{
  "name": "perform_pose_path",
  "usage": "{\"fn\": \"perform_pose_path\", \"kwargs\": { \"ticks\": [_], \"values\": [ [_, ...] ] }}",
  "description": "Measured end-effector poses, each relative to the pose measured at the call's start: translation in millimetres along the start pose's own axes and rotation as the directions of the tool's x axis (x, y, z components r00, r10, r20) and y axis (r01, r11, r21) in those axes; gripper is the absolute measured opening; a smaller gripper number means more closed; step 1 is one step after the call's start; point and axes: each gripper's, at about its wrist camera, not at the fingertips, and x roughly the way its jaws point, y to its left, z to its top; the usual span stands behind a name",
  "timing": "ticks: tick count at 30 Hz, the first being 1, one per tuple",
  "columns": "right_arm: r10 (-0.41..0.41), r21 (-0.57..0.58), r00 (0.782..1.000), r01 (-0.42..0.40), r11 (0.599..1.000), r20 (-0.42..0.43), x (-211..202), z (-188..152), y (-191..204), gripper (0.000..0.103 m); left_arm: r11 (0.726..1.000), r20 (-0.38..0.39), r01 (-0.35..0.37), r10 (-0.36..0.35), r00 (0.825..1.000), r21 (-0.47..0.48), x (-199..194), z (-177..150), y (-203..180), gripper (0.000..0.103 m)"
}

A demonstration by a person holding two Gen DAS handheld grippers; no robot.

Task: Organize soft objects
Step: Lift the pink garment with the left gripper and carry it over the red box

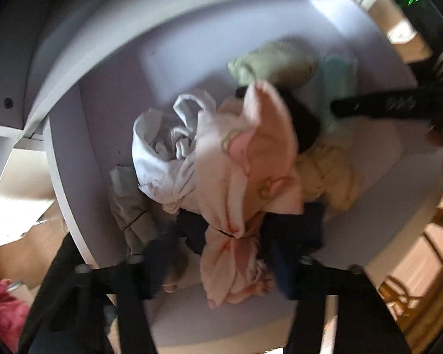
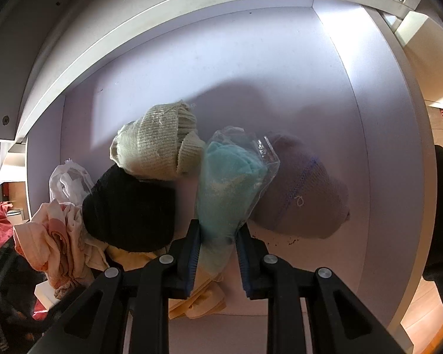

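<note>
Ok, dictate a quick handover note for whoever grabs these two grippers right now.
Left gripper: open around the pink cloth, which lies on the pile in the drawer.
Right gripper: shut on the bagged teal item.
Already in the drawer: beige knit, black hat, mauve knit, white bag.
Left: place the teal bag, tidy the pile.

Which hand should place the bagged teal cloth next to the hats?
Right. Its gripper is shut on the bagged teal cloth beside the beige hat; the left gripper is over the pink garment.
</note>
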Motion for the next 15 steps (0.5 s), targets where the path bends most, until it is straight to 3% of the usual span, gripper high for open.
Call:
{"fn": "perform_pose_path", "kwargs": {
  "ticks": [1,9,15],
  "values": [
    [0.000,0.000,1.000,0.000,1.000,0.000,1.1,-0.5,-0.2,0.023,1.000,-0.004,0.010,-0.010,1.000,0.006,1.3,-1.0,-1.1,0.033],
    [-0.018,-0.026,1.000,0.018,0.999,0.007,5.0,-3.2,5.9,0.023,0.997,0.138,0.076,-0.078,0.987,0.016,-56.9,-9.0,0.4,0.031],
    [-0.012,-0.012,1.000,0.012,1.000,0.001,2.4,-2.8,6.6,0.023,0.994,0.209,0.016,-0.039,0.977,0.112,-101.5,-21.7,-12.7,0.031]
  ]
}}
